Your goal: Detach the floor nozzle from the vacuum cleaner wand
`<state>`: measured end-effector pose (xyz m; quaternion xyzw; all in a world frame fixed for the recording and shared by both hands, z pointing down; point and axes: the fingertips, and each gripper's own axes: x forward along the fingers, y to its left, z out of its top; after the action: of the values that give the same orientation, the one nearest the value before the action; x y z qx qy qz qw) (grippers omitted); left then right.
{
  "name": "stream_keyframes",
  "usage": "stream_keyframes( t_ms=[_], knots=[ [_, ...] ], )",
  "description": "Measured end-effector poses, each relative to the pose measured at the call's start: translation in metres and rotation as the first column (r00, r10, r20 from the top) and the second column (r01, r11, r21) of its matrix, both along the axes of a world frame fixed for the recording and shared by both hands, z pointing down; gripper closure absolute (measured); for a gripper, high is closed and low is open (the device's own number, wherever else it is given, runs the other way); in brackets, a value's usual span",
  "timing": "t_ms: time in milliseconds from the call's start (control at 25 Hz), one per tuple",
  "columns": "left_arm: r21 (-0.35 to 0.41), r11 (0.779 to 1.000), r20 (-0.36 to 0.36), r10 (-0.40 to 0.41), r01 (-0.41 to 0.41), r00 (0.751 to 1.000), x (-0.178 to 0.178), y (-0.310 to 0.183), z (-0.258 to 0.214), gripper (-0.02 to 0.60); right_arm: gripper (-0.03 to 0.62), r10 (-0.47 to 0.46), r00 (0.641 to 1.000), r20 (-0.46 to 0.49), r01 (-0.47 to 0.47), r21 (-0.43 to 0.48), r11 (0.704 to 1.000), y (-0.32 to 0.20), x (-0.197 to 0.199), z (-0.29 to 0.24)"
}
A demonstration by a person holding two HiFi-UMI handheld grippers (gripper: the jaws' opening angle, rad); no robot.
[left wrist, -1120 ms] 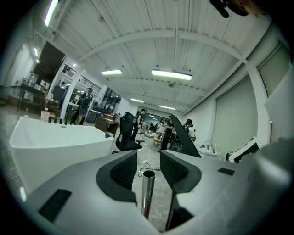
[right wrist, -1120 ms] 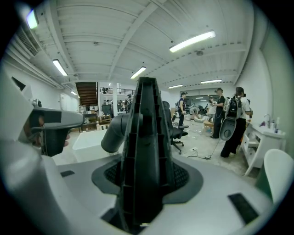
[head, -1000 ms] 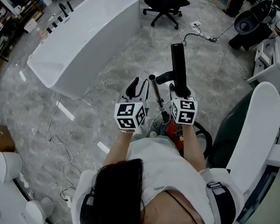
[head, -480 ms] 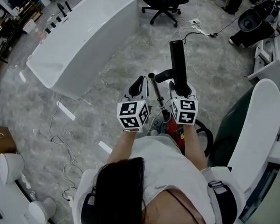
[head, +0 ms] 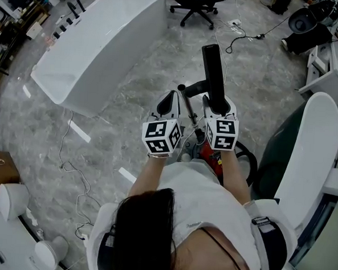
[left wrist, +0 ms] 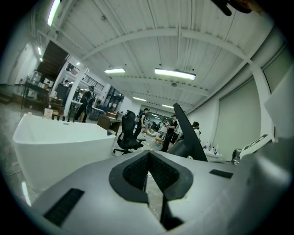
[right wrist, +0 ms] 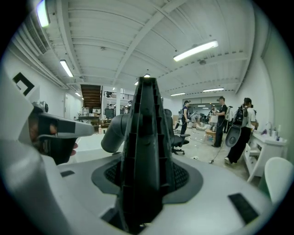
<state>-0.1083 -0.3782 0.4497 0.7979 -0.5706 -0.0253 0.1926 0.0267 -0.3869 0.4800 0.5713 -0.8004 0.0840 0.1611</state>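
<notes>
the left gripper (head: 170,102) has just been closing: its jaws, wide apart a second ago, now meet. nothing is caught between them, and they sit just beside the wand (head: 188,113).

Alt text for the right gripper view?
The right gripper clamps a black nozzle that rises up the middle of the frame, its grey elbow branching left. Behind it, people stand at right in a workshop.
</notes>
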Motion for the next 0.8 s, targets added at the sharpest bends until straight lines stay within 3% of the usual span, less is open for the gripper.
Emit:
stream_keyframes(
  t_ms=[240,400,600,800],
  knots=[
    [-0.011,1.000,-0.002,0.010,-0.010,1.000,0.002,0.007,-0.002,0.578,0.378,0.035,0.999,-0.013,-0.034,0.066,0.997,0.005,0.003,-0.015],
    [0.002,1.000,0.058,0.004,-0.004,0.998,0.002,0.013,-0.005,0.578,0.378,0.073,0.997,-0.028,-0.069,0.137,0.988,0.013,0.000,-0.030],
    [0.069,0.997,0.161,0.029,-0.041,0.987,0.009,0.020,-0.014,0.577,0.378,0.061,0.996,-0.063,-0.048,0.191,0.980,0.020,-0.008,-0.039],
    [0.120,0.990,0.216,0.042,-0.069,0.975,0.013,0.023,-0.023,0.577,0.378,0.044,0.996,-0.075,-0.026,0.232,0.972,0.024,-0.013,-0.053]
  ],
)
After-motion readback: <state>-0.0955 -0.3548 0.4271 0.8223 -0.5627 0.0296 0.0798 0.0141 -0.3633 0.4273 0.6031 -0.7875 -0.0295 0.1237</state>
